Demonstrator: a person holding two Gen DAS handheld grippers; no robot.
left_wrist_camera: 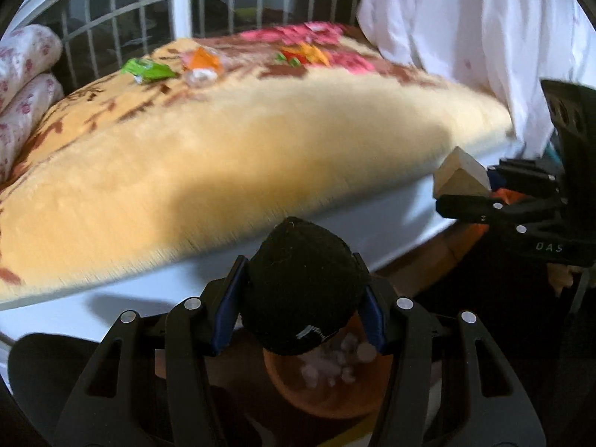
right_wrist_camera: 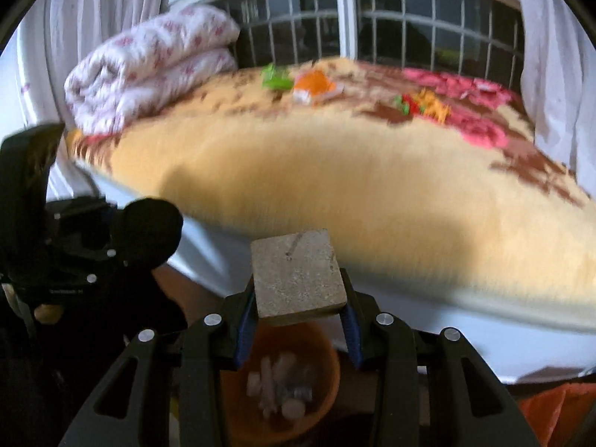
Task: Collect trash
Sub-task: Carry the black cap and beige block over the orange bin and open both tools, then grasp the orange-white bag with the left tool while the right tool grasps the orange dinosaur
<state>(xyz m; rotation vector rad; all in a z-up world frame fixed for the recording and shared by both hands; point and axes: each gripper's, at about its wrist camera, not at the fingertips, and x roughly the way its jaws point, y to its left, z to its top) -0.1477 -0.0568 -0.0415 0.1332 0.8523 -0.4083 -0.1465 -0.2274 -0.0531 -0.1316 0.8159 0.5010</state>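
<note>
Between the left gripper's (left_wrist_camera: 301, 298) fingers a black fuzzy ball (left_wrist_camera: 301, 283) is clamped; a tan block (right_wrist_camera: 298, 275) is pinched by the right gripper (right_wrist_camera: 298, 316), an orange bowl (right_wrist_camera: 320, 402) below both.

Left claw (left_wrist_camera: 303, 298): matte black plastic linkage with 4 arms fanning toward the lens, each with an elongated cut-out slot. 4 round silver rivet heads (left_wrist_camera: 193, 303) cap the pivot joints. Finger pads (left_wrist_camera: 227, 305) are dark blue and ribbed.

Right claw (right_wrist_camera: 298, 309): same black build, 4 silver rivets (right_wrist_camera: 213, 319) at the pivots, blue pads (right_wrist_camera: 244, 335) on the inner finger faces.

Seen from the left wrist camera, the right unit's side plate carries white lettering reading "DAS" (left_wrist_camera: 548, 247), with small silver screws. A black housing (left_wrist_camera: 571, 119) with round holes rises above it.
</note>
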